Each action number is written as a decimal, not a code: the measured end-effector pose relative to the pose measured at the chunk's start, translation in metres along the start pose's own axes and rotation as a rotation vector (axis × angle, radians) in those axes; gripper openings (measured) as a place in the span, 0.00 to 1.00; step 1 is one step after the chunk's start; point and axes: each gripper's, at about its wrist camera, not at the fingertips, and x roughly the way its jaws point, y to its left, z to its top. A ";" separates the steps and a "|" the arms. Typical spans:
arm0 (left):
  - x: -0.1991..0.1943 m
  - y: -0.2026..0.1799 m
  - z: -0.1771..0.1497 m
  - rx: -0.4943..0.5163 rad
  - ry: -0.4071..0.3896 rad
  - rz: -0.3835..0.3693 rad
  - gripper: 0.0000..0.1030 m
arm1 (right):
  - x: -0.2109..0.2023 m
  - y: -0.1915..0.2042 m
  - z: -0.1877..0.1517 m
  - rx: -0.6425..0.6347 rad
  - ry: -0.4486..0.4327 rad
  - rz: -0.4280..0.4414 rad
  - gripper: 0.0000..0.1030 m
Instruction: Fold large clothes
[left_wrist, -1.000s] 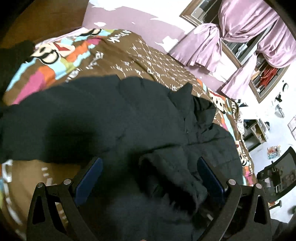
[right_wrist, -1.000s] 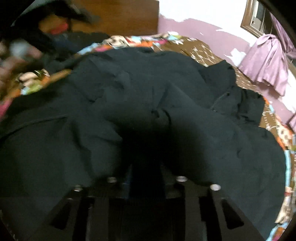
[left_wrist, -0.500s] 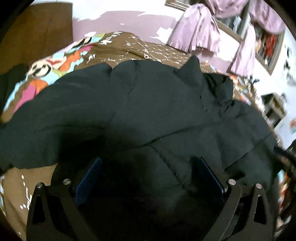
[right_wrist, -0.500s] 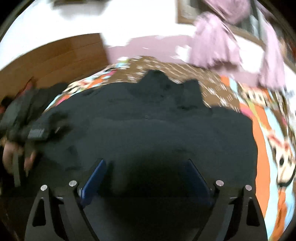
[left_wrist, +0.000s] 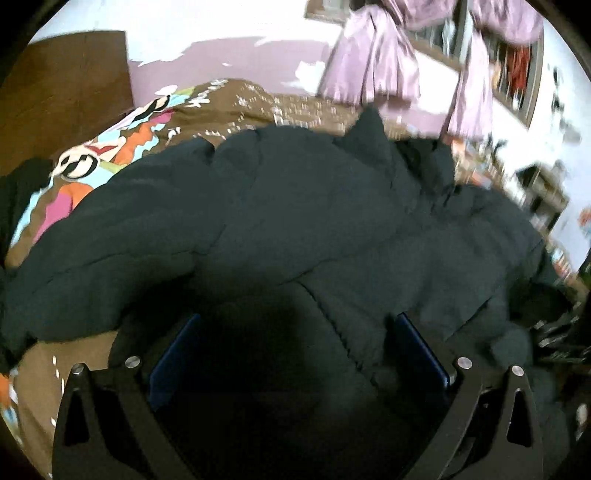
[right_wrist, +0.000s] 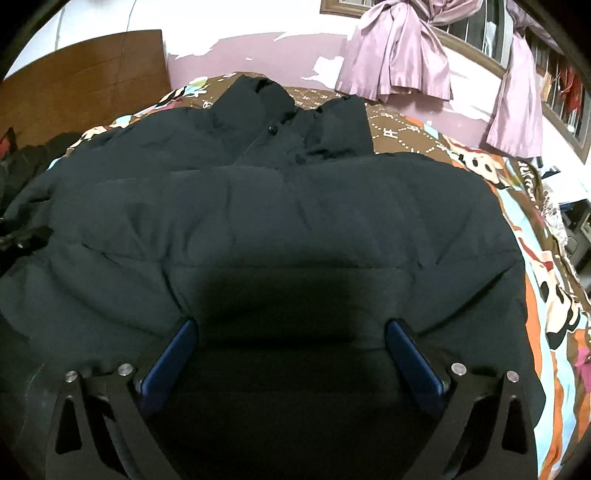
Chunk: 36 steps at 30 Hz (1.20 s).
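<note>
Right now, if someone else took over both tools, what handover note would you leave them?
Left tool: open, low over the near part of the dark padded jacket, gripping nothing.
Right tool: jaws opening, pads clear of the fabric, nothing held.
Jacket: spread on the patterned bedspread, collar at the far end, near part folded over.
Done: one fold appears laid.
Left: probably the remaining folds and squaring up the bundle.

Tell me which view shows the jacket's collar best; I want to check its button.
The right wrist view: the collar lies sharp at the jacket's far end, button visible. The left wrist view is blurred, showing only a dark peak, no button.
</note>
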 end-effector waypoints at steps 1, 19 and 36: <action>-0.008 0.008 0.001 -0.047 -0.023 -0.023 0.98 | -0.002 -0.001 -0.002 0.004 -0.009 -0.004 1.00; -0.139 0.233 -0.045 -0.724 -0.299 0.380 0.98 | -0.032 0.146 0.074 -0.299 -0.190 0.205 1.00; -0.130 0.320 -0.071 -0.765 -0.280 0.418 0.81 | 0.039 0.171 0.074 -0.125 -0.041 0.363 1.00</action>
